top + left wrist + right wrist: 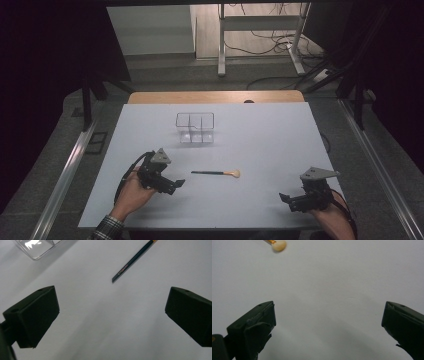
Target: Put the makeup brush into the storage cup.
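A small brush point(216, 173) with a dark green handle, gold ferrule and cream head lies flat on the white table point(260, 135), head pointing right. Its handle end point(132, 262) lies ahead of my left gripper point(176, 184), which is open and empty just left of the brush. The cream head point(278, 245) lies at the top left of the right gripper view. My right gripper point(288, 200) is open and empty near the table's front right corner. A clear plastic organizer point(195, 128) with compartments stands behind the brush; its corner point(37, 248) is at the upper left of the left gripper view.
The table's far edge has a wooden strip point(215, 97). Beyond it stand a metal desk frame point(260, 35) and loose cables on the floor. Metal rails run along both sides of the table.
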Demonstrator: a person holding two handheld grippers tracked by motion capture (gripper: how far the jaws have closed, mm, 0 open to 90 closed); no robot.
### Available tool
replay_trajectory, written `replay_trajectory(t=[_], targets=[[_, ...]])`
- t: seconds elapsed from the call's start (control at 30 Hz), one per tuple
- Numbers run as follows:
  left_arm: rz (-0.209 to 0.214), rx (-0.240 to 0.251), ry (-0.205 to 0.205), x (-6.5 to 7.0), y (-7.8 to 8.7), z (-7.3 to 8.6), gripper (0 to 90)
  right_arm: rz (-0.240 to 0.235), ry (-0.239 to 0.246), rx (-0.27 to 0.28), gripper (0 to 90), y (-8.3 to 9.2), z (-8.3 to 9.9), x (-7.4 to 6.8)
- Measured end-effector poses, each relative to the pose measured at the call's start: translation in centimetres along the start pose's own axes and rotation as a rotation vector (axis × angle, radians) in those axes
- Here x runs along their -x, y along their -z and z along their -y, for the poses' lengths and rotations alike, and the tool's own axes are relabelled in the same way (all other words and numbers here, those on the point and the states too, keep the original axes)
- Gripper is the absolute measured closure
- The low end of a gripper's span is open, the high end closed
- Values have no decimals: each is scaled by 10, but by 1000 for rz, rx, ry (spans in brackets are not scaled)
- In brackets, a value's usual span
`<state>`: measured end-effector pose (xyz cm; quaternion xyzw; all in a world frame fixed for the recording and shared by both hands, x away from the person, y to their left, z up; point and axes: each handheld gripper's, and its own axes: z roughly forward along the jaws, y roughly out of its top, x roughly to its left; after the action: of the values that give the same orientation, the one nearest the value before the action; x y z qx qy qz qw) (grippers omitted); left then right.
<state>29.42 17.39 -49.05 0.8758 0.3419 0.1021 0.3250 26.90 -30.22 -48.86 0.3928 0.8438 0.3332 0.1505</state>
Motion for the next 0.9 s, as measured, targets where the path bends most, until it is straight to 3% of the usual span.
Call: replay_trajectory(t=[0.9], targets=[[7, -48, -28, -4, -22, -23, 0, 6, -30, 8, 0, 1, 0, 2]])
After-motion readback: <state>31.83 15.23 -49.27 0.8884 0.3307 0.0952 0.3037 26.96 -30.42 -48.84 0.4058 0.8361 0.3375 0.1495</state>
